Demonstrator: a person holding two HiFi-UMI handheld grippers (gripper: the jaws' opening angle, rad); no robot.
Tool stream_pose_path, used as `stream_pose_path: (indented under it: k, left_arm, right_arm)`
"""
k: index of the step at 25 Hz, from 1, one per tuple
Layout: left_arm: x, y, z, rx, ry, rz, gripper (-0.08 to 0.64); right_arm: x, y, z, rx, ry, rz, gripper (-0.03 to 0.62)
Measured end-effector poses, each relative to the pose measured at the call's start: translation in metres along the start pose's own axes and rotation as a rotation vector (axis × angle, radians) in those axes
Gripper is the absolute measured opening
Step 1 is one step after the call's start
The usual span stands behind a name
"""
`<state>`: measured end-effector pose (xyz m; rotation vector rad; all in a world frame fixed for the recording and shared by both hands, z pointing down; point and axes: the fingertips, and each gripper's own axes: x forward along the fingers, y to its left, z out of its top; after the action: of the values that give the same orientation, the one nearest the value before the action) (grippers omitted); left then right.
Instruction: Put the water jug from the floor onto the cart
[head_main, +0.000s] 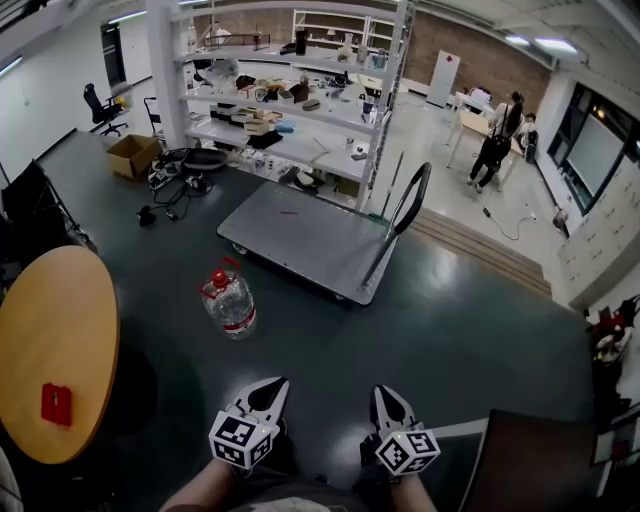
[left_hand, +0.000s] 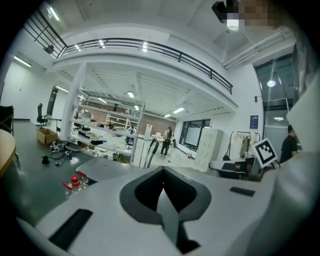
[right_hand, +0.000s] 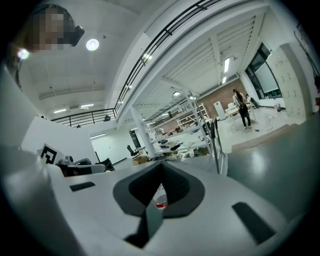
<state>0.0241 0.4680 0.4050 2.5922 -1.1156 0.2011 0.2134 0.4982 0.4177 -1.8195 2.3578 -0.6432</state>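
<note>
Though both clench nothing, left hand-held gripper and right hand-held gripper half-hide jug.

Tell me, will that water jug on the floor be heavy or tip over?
Probably heavy if that clear plastic, red-capped water jug is full. It stands upright on a broad base, so tipping seems unlikely. Smooth sides could slip.

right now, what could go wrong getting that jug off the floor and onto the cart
Both the left claw and right claw are shut and short of the water jug; reaching in like that could tip it. Its round clear body may slip in a two-claw squeeze. The cart may roll if bumped.
</note>
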Motion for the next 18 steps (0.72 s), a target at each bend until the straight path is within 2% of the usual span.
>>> stream_pose_path:
  k: [4,11,14,18]
  left_arm:
    - [0.019,0.049,0.026,0.017,-0.015,0.005,0.008]
    - [0.018,0.129,0.045,-0.010,-0.036,0.035,0.008]
    - [0.021,0.160,0.050,-0.013,-0.039,0.044,0.008]
    - [0.033,0.186,0.052,-0.014,-0.027,0.025,0.008]
  right_arm:
    - [0.069,0.018,0.021,-0.048,-0.008,0.018,-0.009]
    - [0.152,0.061,0.037,-0.041,-0.029,0.056,-0.009]
    - [0.176,0.063,0.040,-0.035,-0.030,0.041,-0.009]
    - [0.192,0.056,0.044,0.031,-0.067,-0.012,-0.009]
